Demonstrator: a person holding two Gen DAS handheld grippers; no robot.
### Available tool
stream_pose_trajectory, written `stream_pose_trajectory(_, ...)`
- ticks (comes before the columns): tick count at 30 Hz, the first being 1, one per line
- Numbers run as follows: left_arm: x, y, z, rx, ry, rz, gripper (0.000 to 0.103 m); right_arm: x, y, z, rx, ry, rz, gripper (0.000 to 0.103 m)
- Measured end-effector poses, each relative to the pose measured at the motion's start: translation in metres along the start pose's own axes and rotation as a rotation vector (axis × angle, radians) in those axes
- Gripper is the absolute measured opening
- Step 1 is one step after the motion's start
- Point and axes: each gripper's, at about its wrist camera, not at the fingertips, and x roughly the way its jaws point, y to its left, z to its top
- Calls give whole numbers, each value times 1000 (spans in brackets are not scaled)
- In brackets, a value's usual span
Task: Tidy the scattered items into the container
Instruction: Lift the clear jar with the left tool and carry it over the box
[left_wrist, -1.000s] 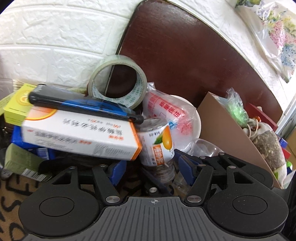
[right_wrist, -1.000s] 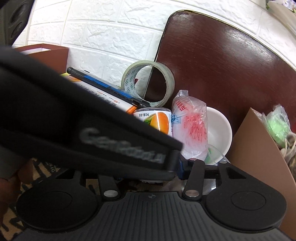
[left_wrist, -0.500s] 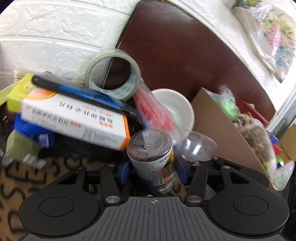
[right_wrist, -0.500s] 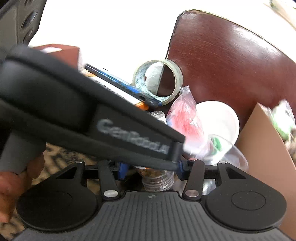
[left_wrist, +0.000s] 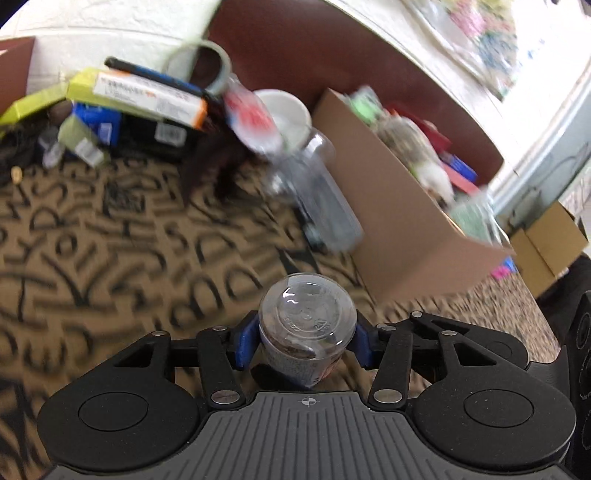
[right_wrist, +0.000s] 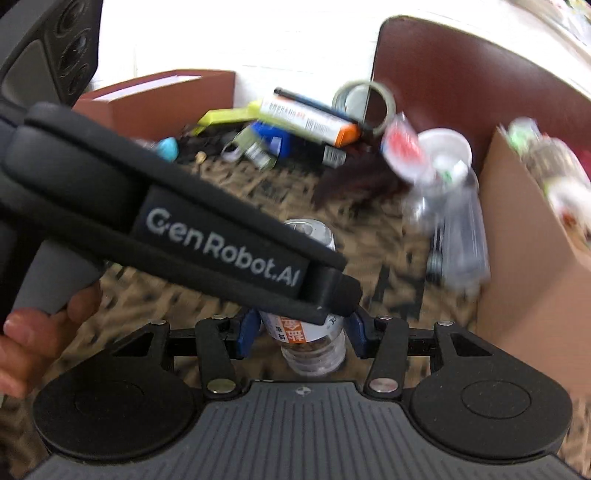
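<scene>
Right wrist: bottle (right_wrist: 312, 332) half-hidden, bkgd blurred

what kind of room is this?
Likely a lived-in home room, not a lab: a letter-patterned tablecloth, a white brick-pattern wall, and household clutter such as a tape roll and medicine box beside a stuffed cardboard box.

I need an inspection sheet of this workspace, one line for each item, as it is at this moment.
Surface: patterned carpet, blurred.
Job's things: small bottle held in left gripper; box to its right, already holding items.
Clutter: lying bottle beside box; pile by wall with carton, tape, bowl.
Grippers: left gripper shut on small bottle; right gripper pads flank the same bottle, contact unclear.
Cables: cannot tell; dark tangle in pile.
Surroundings: white wall, brown panel.
</scene>
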Motion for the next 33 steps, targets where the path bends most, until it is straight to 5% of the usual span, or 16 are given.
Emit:
stream_pose_trajectory(9, -19, -45, -36, 71, 50, -53, 68, -63, 12, -29, 124, 20, -24, 54)
stream_pose_trajectory(16, -23, -63, -48, 141, 38, -35, 68, -70, 9, -42, 203, 21, -24, 55)
stream_pose_trajectory(33, -22, -66, -46, 133, 67, -21, 69, -73, 2, -39, 218, -44, -16, 54)
